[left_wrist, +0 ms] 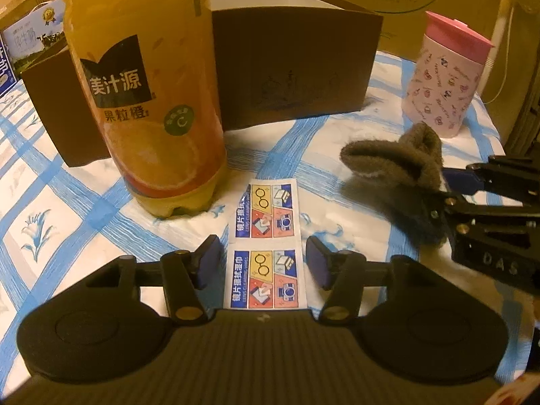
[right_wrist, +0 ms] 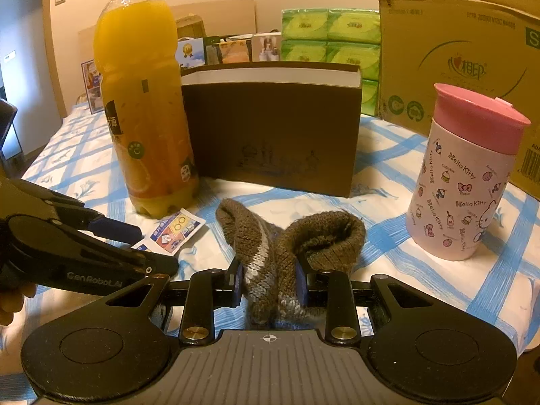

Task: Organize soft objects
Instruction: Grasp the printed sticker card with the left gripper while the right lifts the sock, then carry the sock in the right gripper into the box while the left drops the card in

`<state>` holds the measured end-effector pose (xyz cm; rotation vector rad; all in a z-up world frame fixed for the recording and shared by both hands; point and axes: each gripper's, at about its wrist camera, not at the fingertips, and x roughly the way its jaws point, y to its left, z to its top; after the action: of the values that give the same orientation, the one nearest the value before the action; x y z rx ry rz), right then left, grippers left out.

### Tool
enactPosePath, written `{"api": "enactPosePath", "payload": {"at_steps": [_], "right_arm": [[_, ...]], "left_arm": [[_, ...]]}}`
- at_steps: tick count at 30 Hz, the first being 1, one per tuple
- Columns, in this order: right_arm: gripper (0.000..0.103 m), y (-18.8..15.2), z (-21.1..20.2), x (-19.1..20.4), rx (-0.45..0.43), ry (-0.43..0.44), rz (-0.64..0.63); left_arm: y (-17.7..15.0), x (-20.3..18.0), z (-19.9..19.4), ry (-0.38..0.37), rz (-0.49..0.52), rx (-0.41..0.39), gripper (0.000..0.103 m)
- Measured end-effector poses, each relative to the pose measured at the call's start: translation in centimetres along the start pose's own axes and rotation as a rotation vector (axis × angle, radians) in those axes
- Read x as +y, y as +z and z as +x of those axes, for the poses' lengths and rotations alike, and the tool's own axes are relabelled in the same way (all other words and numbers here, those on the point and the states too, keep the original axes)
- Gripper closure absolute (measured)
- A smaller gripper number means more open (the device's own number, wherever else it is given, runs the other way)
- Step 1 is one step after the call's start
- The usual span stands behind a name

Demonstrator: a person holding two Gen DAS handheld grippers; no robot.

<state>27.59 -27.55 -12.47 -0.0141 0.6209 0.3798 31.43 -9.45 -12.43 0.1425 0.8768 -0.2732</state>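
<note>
one sock (right_wrist: pixel 270 256) pinched between right hand-held gripper (right_wrist: pixel 270 283) pads.

Orange juice bottle (right_wrist: pixel 141 108), brown box (right_wrist: pixel 273 131), pink-lidded white patterned cup (right_wrist: pixel 462 182), grey-brown knit sock (right_wrist: pixel 287 246), blue-checked white cloth (right_wrist: pixel 422 263)

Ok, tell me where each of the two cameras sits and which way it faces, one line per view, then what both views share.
Left wrist: sits on the left gripper, looking down along its open fingers at the wipe sachets on the checked cloth; the right gripper enters from the right.
Right wrist: sits on the right gripper, shut on the knitted sock, facing the brown box; the left gripper and part of a hand show at left.
Shared: orange juice bottle, brown box, pink-lidded cup, sock, sachets.
</note>
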Motion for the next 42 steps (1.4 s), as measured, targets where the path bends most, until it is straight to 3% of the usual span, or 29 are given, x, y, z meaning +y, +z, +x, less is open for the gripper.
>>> {"api": "enactPosePath", "payload": {"at_steps": [5, 26, 35, 42], "right_arm": [[0.073, -0.1, 0.0, 0.0, -0.005, 0.001, 0.001], [0.073, 1.3, -2.1, -1.2, -0.034, 0.019, 0.055], [0.073, 5.7, -4.2, -3.6, -0.088, 0.094, 0.091], [0.073, 10.8, -5.0, -6.5, -0.139, 0.146, 0.11]], "left_arm": [[-0.2, -0.1, -0.2, 0.0, 0.009, -0.009, 0.058], [1.5, -1.4, -2.8, -0.002, -0.005, -0.049, 0.06], [4.9, -2.9, -5.0, -0.005, -0.018, -0.109, 0.06], [9.9, -4.5, -6.3, 0.025, -0.008, -0.171, 0.059]]}}
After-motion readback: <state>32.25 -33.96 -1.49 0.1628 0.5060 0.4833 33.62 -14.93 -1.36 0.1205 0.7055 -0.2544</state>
